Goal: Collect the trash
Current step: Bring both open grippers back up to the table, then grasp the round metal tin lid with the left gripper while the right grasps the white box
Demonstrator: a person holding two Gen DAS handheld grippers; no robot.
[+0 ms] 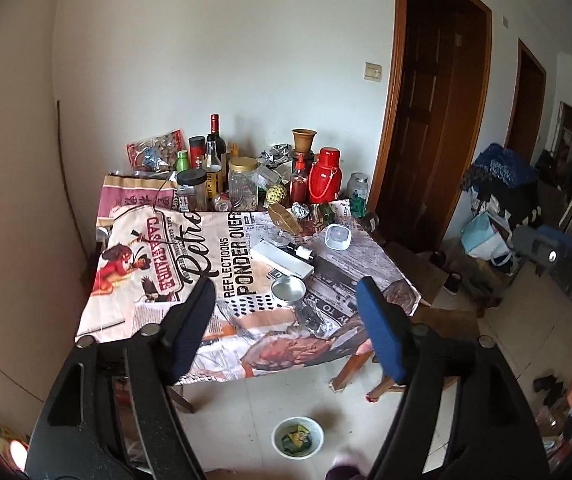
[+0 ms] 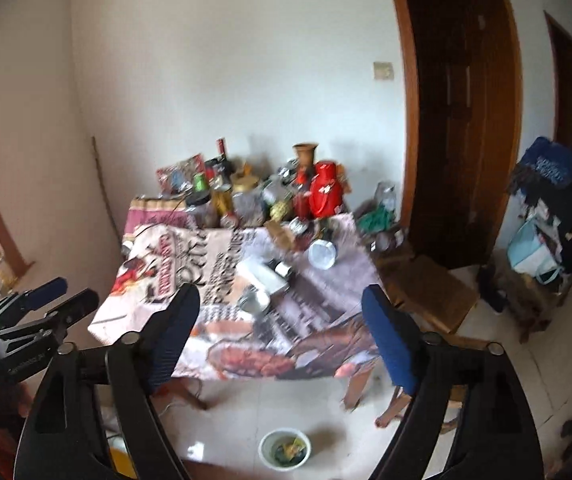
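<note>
A table [image 1: 134, 312] with a printed cloth holds a crumpled clear wrapper [image 1: 313, 316] near its front edge, a foil ball [image 1: 301, 211], a brown wrapper [image 1: 284, 218] and crumpled foil [image 1: 277, 154] at the back. A white bowl [image 1: 297, 437] with green and yellow scraps sits on the floor in front of the table; it also shows in the right wrist view [image 2: 284, 449]. My left gripper [image 1: 286, 320] is open and empty, held above the table's front edge. My right gripper [image 2: 282, 328] is open and empty, further back from the table [image 2: 134, 320].
Bottles, jars and a red thermos [image 1: 325, 176] crowd the table's back. A white box [image 1: 282, 259], a metal tin [image 1: 288, 289] and a plastic container [image 1: 337, 236] lie mid-table. A wooden stool [image 2: 431, 294] and dark doors [image 1: 429, 120] stand right, with bags [image 1: 485, 240] beyond.
</note>
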